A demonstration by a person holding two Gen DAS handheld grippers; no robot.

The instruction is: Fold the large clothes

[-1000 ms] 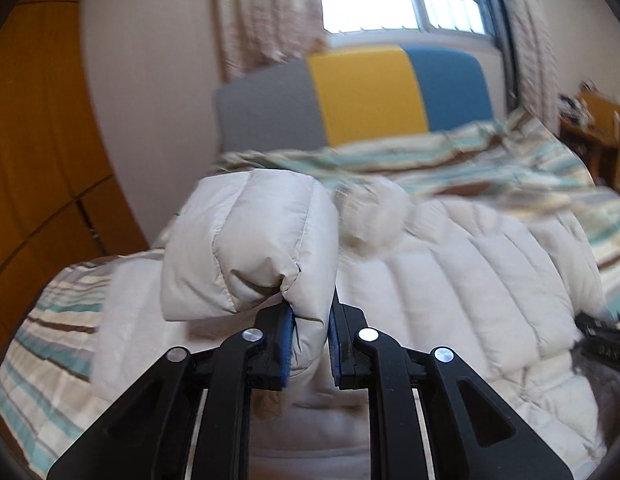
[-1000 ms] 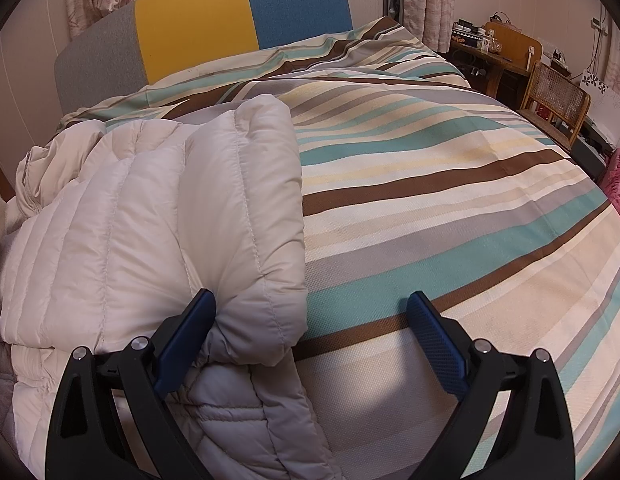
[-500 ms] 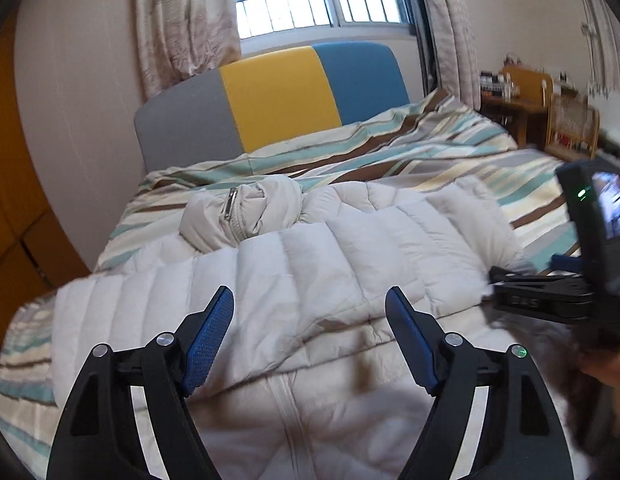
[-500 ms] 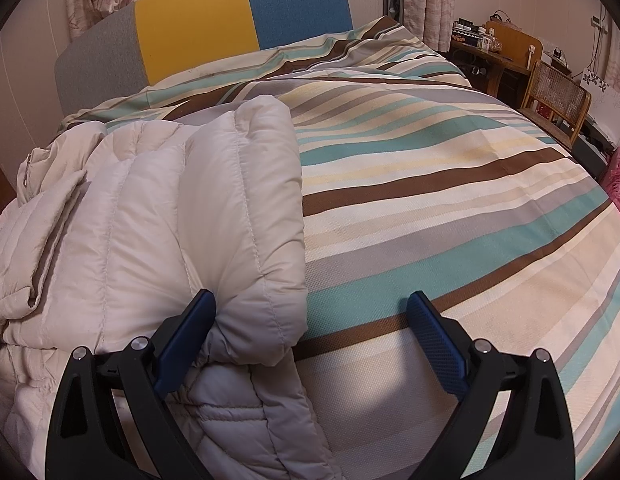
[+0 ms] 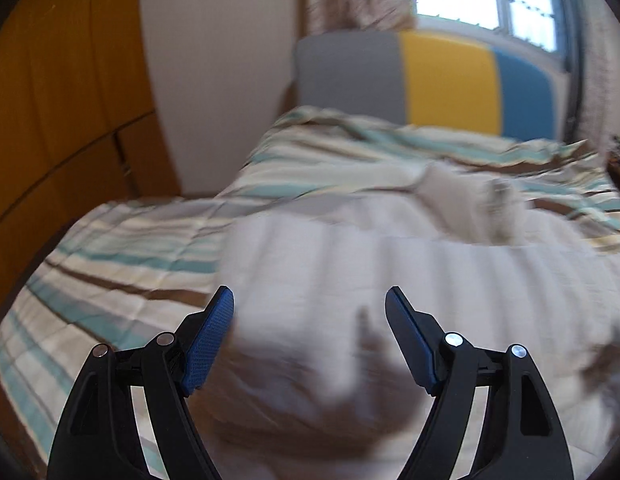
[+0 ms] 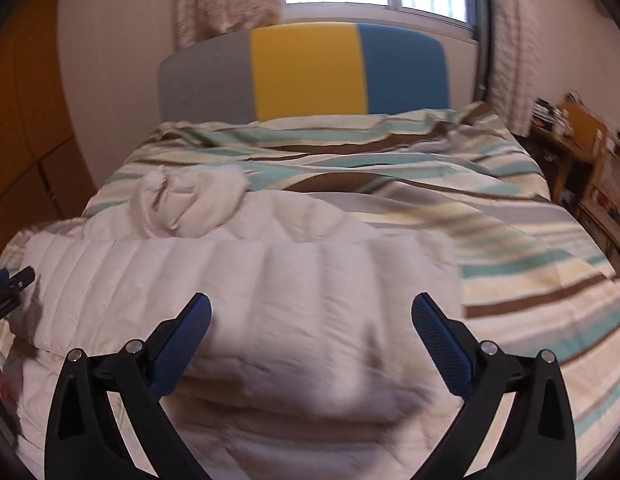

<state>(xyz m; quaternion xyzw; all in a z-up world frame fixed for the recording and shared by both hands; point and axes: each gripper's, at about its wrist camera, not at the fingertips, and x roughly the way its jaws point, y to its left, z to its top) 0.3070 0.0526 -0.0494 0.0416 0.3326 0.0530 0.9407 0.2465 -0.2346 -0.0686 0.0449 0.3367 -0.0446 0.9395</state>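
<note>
Roughly midway, by the look of it. Padded cream jacket [image 6: 246, 288] lies across the striped bedspread [image 6: 530, 264], filling the lower centre and left of the right wrist view. Its sides appear already turned in: a thick quilted band runs across the middle of the frame with a straight fold edge above it. Hood [image 6: 190, 204] sits bunched at the upper left of the jacket, toward the grey, yellow and blue headboard [image 6: 306, 72].

Left gripper [image 5: 310, 312]: jaws spread wide, nothing between them, hanging over the jacket's left edge where it meets the bedspread. Left view heavily blurred; jacket detail there not readable. Right gripper [image 6: 310, 312]: jaws likewise wide apart and empty, poised above the lower middle of the jacket. Whether either pad touches cloth, cannot tell. A black tip at the far left edge of the right view is probably the left gripper.

Judged done: sleeves or side panels folded inward, giving a long narrow shape. Judged left: hood still loose, and the length still to be doubled over, likely hem toward collar. Puffy filling may spring open once let go.
</note>
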